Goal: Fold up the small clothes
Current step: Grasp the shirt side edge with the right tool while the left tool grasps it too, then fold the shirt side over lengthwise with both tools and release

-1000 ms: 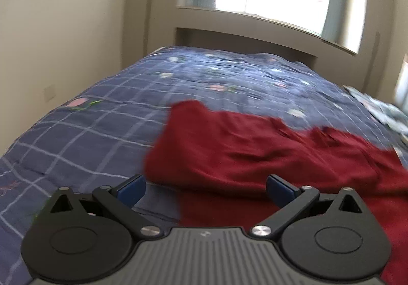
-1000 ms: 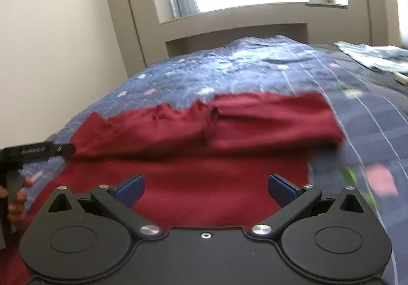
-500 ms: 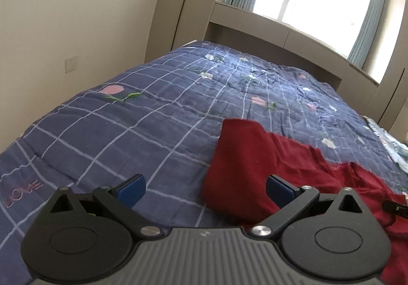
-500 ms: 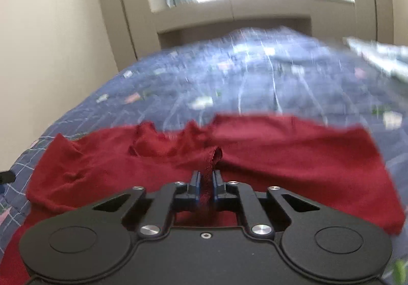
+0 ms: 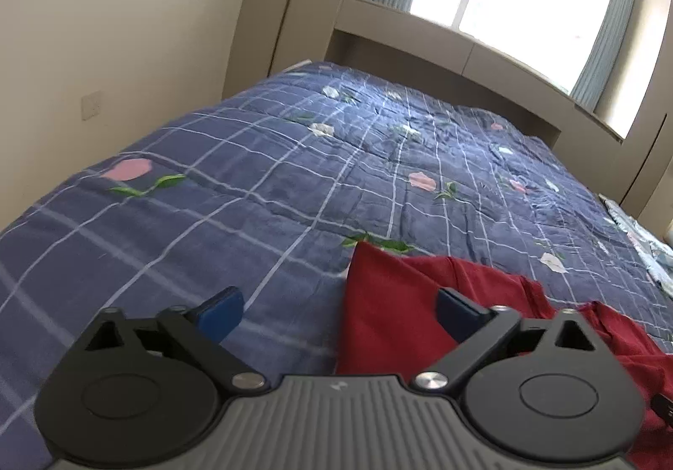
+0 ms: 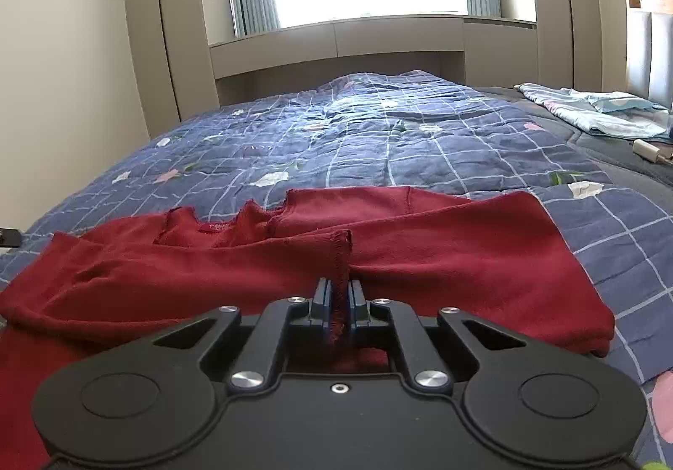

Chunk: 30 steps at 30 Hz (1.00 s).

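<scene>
A dark red garment (image 6: 462,251) lies spread and partly folded on the blue checked quilt (image 6: 420,142). My right gripper (image 6: 338,293) is shut on a stitched edge of it, which stands up as a pinched ridge between the pads. In the left wrist view the garment's folded left corner (image 5: 391,302) lies low on the right. My left gripper (image 5: 336,302) hovers over that corner with its jaws wide and closing. The cloth's edge sits between the fingers, and neither pad presses on it.
The quilt (image 5: 252,196) stretches bare to the left and far side, up to a beige wall and window ledge. A folded light-blue cloth (image 6: 597,112) and a small white charger (image 6: 647,150) lie at the far right of the bed.
My right gripper went from wide open to shut on the red garment's edge. My left gripper slid left, so the garment moved to the right of its view.
</scene>
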### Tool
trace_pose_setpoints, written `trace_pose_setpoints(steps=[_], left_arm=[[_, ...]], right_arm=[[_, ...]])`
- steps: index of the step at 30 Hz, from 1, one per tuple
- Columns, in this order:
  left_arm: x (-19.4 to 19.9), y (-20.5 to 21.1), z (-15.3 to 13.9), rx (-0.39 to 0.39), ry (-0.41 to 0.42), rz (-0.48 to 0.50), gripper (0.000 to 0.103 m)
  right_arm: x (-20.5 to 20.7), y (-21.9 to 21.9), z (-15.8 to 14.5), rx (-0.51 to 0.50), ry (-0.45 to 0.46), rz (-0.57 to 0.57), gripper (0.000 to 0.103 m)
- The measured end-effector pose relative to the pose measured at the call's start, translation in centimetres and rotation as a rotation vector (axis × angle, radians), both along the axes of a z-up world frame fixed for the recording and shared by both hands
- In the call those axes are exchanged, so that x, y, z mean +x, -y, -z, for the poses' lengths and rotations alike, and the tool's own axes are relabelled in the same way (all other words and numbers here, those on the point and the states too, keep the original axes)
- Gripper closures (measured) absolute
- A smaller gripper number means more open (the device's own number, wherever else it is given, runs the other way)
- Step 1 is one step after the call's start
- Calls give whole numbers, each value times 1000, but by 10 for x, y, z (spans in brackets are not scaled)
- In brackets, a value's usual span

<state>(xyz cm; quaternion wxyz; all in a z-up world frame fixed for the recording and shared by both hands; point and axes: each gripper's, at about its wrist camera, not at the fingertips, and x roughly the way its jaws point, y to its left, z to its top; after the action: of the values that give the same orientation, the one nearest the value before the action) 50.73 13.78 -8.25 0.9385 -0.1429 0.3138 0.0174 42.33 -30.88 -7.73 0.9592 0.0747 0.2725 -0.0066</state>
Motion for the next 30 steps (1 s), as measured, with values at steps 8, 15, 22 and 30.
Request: trace_pose_setpoints(steps=[8,15,22,30], left_arm=[[44,13,15,-11,-111,77,93],[37,40,3,186,-46,85,99],[37,25,5,108,-70,87,78],[-37,17,-3,181,37,203,15]], right_arm=[[-3,-1,3,-1,15,-1,94],[-4,-2,3,-6,16,-1,94],[-3,-4,3,-20,17,0,94],[-4,-2,4,-1,25,2,95]])
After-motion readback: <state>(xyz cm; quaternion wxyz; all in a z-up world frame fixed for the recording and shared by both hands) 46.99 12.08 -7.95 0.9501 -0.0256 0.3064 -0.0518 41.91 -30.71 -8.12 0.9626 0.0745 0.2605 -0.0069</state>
